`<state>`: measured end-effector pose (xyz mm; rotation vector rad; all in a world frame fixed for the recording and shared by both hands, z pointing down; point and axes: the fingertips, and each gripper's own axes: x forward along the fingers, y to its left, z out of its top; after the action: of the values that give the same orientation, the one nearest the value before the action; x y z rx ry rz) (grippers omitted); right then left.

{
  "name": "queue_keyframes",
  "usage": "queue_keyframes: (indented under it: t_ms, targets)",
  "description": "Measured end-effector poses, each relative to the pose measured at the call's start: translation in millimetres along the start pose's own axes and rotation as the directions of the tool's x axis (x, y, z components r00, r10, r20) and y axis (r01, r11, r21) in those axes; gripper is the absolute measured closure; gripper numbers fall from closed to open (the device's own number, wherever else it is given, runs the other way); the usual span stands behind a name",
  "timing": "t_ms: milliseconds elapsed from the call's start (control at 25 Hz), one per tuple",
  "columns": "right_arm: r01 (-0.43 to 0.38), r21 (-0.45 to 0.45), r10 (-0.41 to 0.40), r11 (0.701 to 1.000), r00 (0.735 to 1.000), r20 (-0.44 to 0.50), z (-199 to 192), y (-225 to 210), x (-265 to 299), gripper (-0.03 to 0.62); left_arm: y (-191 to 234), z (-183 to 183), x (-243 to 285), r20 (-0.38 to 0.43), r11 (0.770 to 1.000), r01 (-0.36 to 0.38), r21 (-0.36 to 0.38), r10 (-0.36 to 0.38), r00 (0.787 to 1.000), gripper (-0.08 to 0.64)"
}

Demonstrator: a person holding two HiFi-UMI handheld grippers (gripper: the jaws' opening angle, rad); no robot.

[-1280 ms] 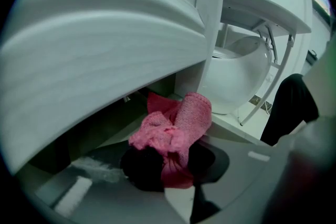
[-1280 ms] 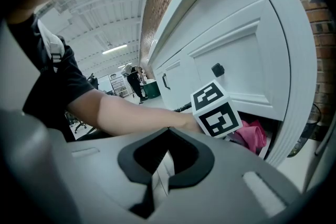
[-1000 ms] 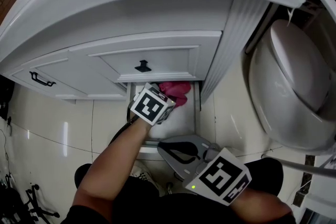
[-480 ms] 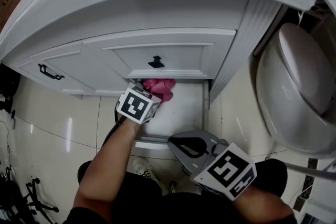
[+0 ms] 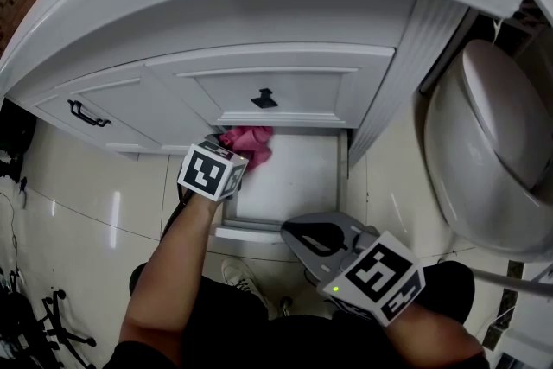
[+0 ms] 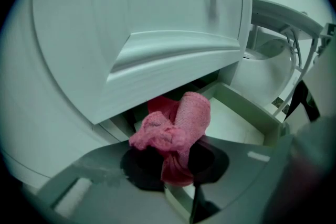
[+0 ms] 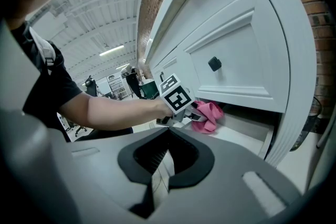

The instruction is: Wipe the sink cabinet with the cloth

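- The left gripper is reaching into the open white bottom drawer of the white wooden sink cabinet.
- Its jaws are pinching a crumpled pink cloth, which is bunching up out of them.
- The pink cloth is sitting at the back left of the drawer, just under the lower edge of the white panelled drawer front above it. In the head view it is pressing towards the drawer's left wall.
- A small black knob is sitting in the middle of that drawer front, and a black bar handle is showing on the cabinet front further left.
- The right gripper is hanging in front of the drawer's front edge, well apart from the cloth. Its jaws are resting together with nothing between them.
- A white toilet is standing just beside the cabinet on the right, on the pale tiled floor.
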<state>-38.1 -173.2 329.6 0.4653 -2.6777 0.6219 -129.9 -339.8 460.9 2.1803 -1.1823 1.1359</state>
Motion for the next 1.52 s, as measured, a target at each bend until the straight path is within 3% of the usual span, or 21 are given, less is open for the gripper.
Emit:
queue_keyframes:
  t_ms: [200, 360, 520, 800, 1000, 1160, 1520]
  targets:
    - [0.005, -0.004, -0.005, 1.0, 1.0, -0.003, -4.0, 0.4, -3.9, 0.584, -12.2, 5.3, -4.5, 0.023, 1.0, 0.029, -0.005, -0.029, 0.999, 0.469]
    - [-0.001, -0.02, 0.001, 1.0, 1.0, -0.011, -7.2, 6.6, -10.1, 0.584, -53.6, 18.6, -9.2, 0.061, 0.987, 0.159, 0.001, -0.159, 0.985, 0.469]
    - [-0.019, -0.043, 0.018, 0.999, 1.0, -0.019, -8.0, 16.4, -13.5, 0.584, -105.4, 27.7, -1.2, 0.04, 0.958, 0.278, 0.073, -0.281, 0.959, 0.469]
    - [-0.016, -0.034, 0.016, 0.999, 1.0, 0.02, -2.7, 17.4, -18.4, 0.584, -167.2, 29.0, 12.8, -0.087, 0.887, 0.414, 0.206, -0.405, 0.91, 0.469]
    - [-0.013, -0.049, 0.013, 0.999, 1.0, -0.002, -6.8, 16.2, -20.9, 0.584, -177.5, 25.1, 18.0, -0.123, 0.872, 0.434, 0.225, -0.417, 0.901, 0.469]
    - [-0.013, -0.048, 0.013, 0.999, 1.0, -0.008, -9.5, 15.7, -20.7, 0.584, -171.8, 18.3, 17.8, -0.162, 0.871, 0.419, 0.256, -0.389, 0.907, 0.469]
    - [-0.014, -0.032, 0.014, 0.999, 1.0, -0.002, -10.6, 17.5, -16.0, 0.584, -123.3, -4.0, 2.1, -0.18, 0.91, 0.347, 0.226, -0.311, 0.933, 0.469]
